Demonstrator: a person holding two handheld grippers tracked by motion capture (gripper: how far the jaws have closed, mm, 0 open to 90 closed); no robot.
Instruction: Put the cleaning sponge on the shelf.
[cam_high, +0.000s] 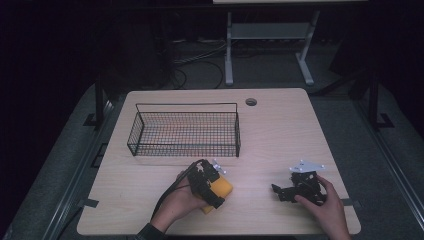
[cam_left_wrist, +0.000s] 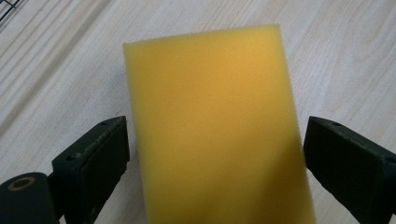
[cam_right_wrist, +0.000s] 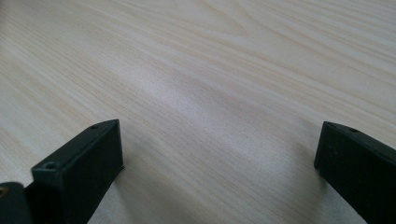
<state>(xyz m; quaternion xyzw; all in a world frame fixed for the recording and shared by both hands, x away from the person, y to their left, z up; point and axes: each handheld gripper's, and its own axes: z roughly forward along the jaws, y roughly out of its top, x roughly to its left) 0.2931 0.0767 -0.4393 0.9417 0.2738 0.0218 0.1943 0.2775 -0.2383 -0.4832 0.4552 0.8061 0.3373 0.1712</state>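
Your left gripper sits over the yellow sponge near the table's front edge, a little left of centre. In the left gripper view the sponge lies flat on the wood, its long axis running straight away from you along the line of the jaws. The jaws stand apart, one on each long side, a thin gap on the left and the right one about at the sponge's edge; contact can't be confirmed. Judgement: squeeze across the short width and you have it.

Your right gripper rests toward the front right corner, well apart from the sponge, jaws wide apart over bare wood.

The wire basket stands behind the sponge, toward the back left.

Hard to make out: the sponge's near end is cut off at the bottom of the left gripper view, and from above your hand and gripper cover much of it.
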